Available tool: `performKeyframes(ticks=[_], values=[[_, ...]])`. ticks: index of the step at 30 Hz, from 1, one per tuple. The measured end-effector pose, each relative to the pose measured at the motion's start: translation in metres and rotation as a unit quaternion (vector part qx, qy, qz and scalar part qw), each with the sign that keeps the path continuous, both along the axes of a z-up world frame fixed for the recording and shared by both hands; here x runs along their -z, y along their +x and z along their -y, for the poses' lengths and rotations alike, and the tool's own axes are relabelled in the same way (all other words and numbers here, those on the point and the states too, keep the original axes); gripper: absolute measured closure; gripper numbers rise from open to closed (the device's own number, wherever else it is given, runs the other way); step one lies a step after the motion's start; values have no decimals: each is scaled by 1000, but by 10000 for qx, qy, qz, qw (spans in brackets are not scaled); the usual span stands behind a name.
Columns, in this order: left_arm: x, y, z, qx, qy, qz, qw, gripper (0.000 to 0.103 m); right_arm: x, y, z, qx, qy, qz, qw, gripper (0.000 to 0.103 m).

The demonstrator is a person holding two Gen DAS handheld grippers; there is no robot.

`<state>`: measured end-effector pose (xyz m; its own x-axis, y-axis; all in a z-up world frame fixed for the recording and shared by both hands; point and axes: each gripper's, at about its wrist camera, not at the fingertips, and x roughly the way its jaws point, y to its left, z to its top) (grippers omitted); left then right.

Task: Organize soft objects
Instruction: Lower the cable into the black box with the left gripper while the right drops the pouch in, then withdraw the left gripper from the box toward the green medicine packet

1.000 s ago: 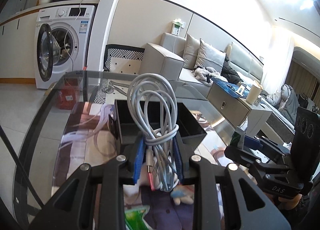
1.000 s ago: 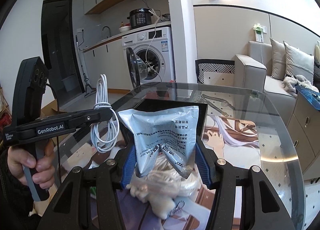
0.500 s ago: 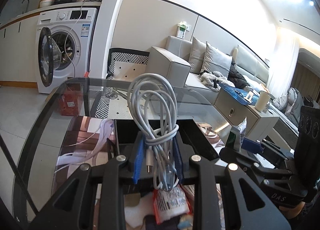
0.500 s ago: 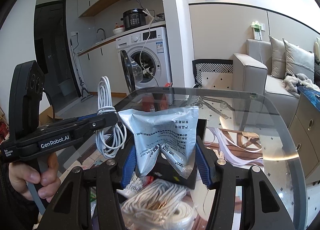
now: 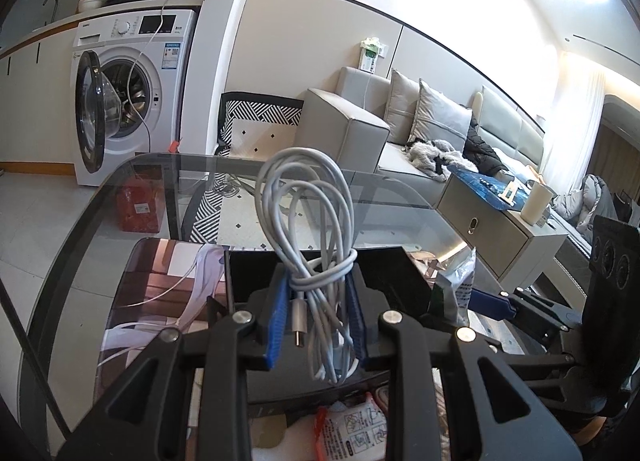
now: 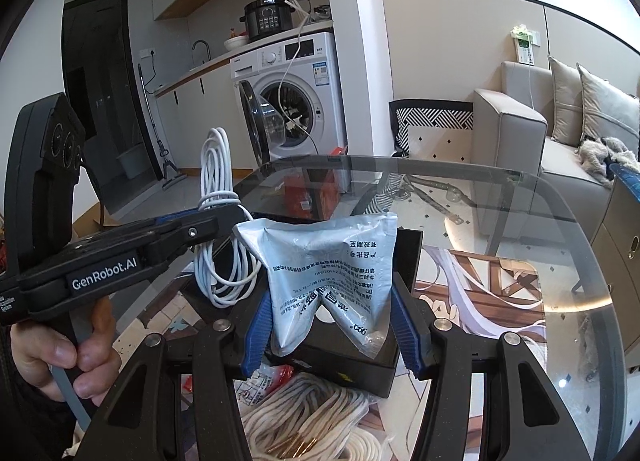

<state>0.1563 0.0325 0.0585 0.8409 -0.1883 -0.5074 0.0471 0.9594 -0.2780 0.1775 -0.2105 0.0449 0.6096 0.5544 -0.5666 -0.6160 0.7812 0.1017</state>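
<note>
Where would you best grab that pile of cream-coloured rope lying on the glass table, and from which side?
Probably from straight above, pinching across the thick middle of the cream-coloured coiled rope. It lies flat and loose on the glass table, so an end would likely just unravel, while a grip across several strands should lift it together. The black box crowds its far side, so coming from above or the near side looks easiest.

A round glass tabletop (image 6: 520, 197) carries 1 open black box (image 6: 352, 361) near its middle. An illustrated mat (image 6: 492, 285) lies beside the box. Coiled cream rope (image 6: 320, 413) and a small printed packet (image 5: 352, 433) lie toward the near edge.
</note>
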Motion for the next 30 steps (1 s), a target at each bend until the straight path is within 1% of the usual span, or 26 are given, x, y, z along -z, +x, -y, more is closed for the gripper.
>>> performKeyframes(ticks=[5,14,17,19,21,23,24,25,27,28,30], values=[[12,9,0,28,10,-169,9999,78,5,9,-6,-27,-80,-59,9999,49],[21,17,5,105,115,-349,9993,77,13,18,-13,-26,-246,-90,9997,49],[22,16,5,124,175,-382,9990,77,15,19,-14,-28,-301,-112,9995,46],[23,16,5,99,198,-408,9989,76,15,18,-15,54,-408,-12,9992,40],[24,16,5,87,219,-445,9987,75,14,16,-14,47,-430,48,9991,36],[26,16,6,133,251,-492,9984,67,13,13,-13,79,-492,107,9987,30],[25,15,6,126,266,-474,9984,60,13,13,-12,100,-502,124,9986,28],[24,13,5,113,272,-433,9986,55,12,12,-11,108,-487,127,9987,26],[22,10,4,115,260,-389,9988,53,12,10,-9,81,-481,158,9987,20],[20,9,3,98,248,-382,9989,50,11,9,-8,137,-510,221,9984,19],[17,6,0,71,223,-358,9991,49,9,8,-4,176,-483,233,9984,19]])
